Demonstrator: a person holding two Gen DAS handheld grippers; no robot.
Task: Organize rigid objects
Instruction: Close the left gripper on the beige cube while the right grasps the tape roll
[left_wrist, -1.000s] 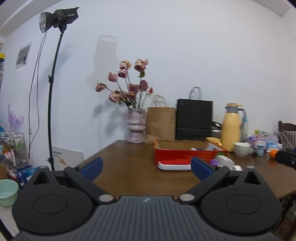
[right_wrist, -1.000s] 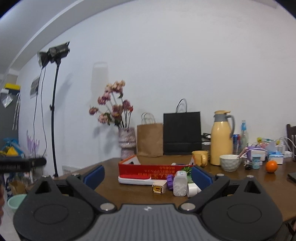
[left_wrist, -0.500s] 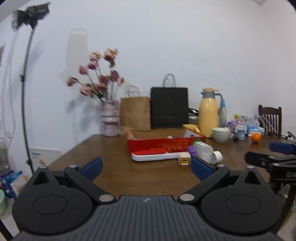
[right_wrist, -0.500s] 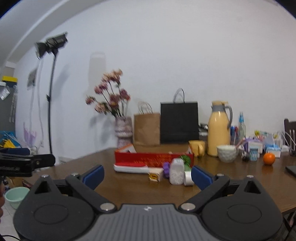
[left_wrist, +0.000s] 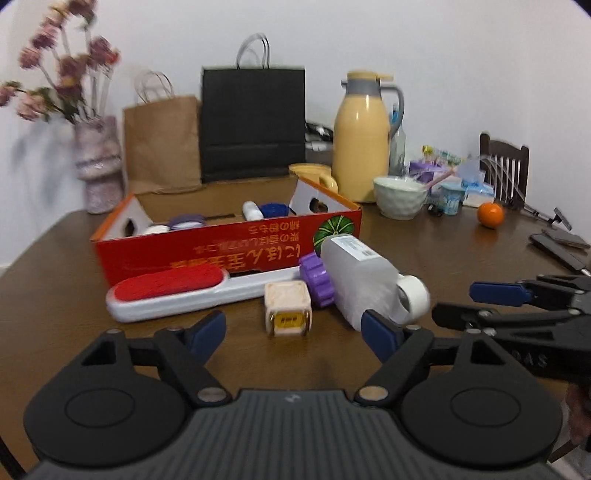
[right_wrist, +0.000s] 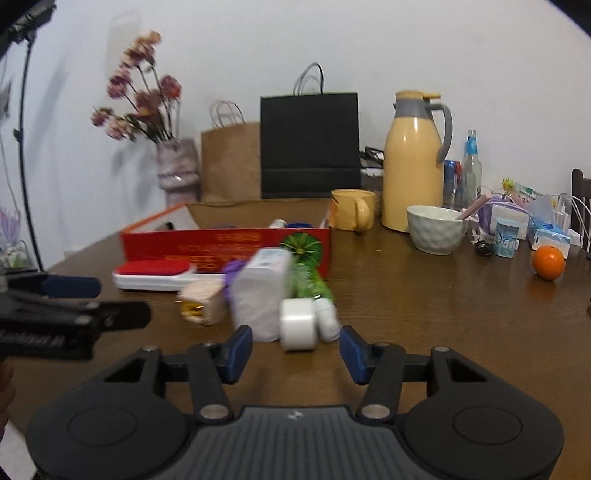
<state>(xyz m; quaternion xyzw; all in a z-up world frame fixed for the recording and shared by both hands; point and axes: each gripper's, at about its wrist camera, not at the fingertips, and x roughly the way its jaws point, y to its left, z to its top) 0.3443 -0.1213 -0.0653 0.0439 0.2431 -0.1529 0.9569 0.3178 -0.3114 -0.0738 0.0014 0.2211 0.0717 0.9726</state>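
A red cardboard box (left_wrist: 229, 254) stands open on the brown table with several small items inside. In front of it lie a white lint brush with a red pad (left_wrist: 173, 291), a beige block (left_wrist: 288, 310), a purple cap (left_wrist: 314, 278), a white bottle (left_wrist: 362, 277) and a white roll (left_wrist: 413, 299). My left gripper (left_wrist: 293, 332) hovers just short of the beige block, its jaws closing and touching nothing. My right gripper (right_wrist: 295, 350) faces the white roll (right_wrist: 297, 325), white bottle (right_wrist: 264, 291) and a green bottle (right_wrist: 310, 284), its jaws closing with nothing between the pads.
Behind the box stand a yellow thermos (left_wrist: 362, 136), a yellow mug (right_wrist: 351, 208), a black bag (left_wrist: 253, 122), a brown bag (left_wrist: 162, 144) and a flower vase (left_wrist: 98, 166). A bowl (right_wrist: 436, 229), an orange (right_wrist: 548, 262) and small clutter fill the right side.
Both grippers have come forward and down toward the pile in front of the box, so the objects look much larger. Both pairs of jaws have narrowed, the right more than the left.
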